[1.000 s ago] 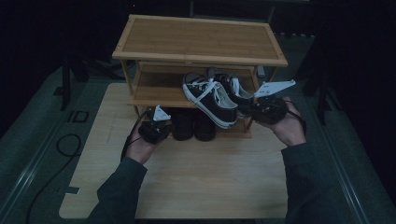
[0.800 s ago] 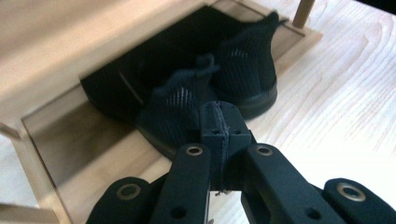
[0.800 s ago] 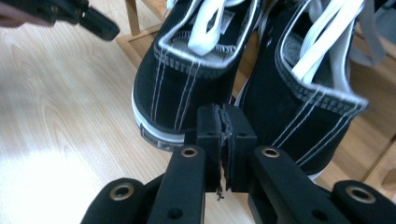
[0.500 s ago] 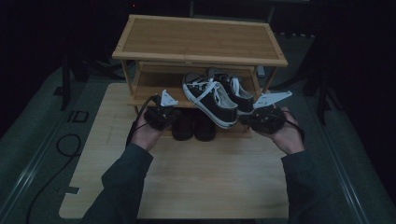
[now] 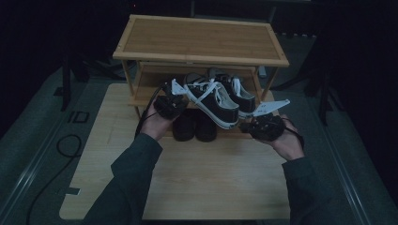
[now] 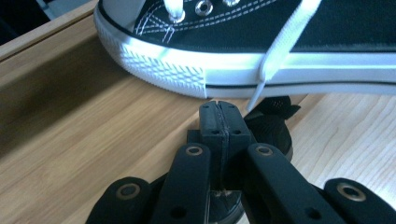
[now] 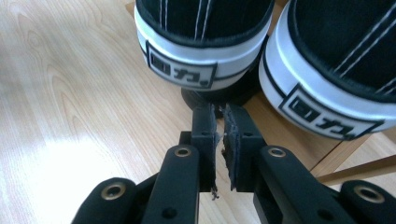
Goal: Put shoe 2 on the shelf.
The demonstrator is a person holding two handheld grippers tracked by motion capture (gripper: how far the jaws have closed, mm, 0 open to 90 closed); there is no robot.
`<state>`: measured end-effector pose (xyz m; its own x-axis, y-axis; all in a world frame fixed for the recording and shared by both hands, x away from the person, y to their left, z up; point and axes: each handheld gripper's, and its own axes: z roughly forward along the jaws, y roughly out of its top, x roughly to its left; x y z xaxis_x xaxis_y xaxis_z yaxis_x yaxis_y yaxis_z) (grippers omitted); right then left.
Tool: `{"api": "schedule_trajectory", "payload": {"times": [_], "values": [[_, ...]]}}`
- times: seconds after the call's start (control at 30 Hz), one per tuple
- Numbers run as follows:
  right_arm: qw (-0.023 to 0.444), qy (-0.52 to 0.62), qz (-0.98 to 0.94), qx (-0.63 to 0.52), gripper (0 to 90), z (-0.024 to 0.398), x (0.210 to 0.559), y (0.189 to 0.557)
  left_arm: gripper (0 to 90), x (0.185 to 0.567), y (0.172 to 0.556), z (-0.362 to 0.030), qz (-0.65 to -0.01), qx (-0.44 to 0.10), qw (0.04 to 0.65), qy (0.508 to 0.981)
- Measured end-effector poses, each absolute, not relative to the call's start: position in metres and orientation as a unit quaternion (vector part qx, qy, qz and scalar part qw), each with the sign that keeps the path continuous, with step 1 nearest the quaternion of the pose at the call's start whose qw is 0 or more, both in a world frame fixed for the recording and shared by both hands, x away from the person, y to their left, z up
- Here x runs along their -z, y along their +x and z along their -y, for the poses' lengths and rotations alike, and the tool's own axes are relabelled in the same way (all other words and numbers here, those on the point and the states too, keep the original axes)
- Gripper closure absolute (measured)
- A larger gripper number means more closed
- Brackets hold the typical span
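Lining up on the sneakers on the rack's lower shelf.
Left gripper jaws together beside the near sneaker; right gripper jaws have just been opening, a narrow empty gap. Widen them before closing on the heel.

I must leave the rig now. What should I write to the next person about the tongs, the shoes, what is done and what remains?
Left tongs: jaws shut, holding nothing, at the toe of the near sneaker.
Right tongs: jaws have just been opening to a narrow slit, nothing between them, just below the sneaker heels.
Shoes: the pair of black-and-white sneakers stands on the lower shelf of the wooden rack, heels jutting over its front edge. A dark pair of shoes sits on the board under the shelf.
Done: nothing is gripped yet.
Left: probably grasp the sneakers; the goal is for you to confirm.
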<state>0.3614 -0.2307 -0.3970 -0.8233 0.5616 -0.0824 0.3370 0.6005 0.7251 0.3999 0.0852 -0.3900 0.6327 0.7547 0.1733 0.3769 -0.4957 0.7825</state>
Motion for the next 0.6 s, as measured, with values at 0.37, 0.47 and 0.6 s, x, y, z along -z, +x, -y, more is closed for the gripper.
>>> {"api": "schedule_trajectory", "payload": {"times": [0.37,0.47,0.6], "values": [[0.143,0.254,-0.886,-0.362,83.3,0.233,0.407,0.361,90.0,0.391,0.411,-0.075,-0.351,-0.269,0.353,0.824],[0.139,0.254,-0.886,-0.361,83.2,0.233,0.410,0.362,90.0,0.388,0.413,-0.071,-0.347,-0.277,0.338,0.830],[0.135,0.254,-0.887,-0.361,83.2,0.232,0.412,0.361,90.0,0.387,0.415,-0.071,-0.348,-0.271,0.335,0.832]]}}
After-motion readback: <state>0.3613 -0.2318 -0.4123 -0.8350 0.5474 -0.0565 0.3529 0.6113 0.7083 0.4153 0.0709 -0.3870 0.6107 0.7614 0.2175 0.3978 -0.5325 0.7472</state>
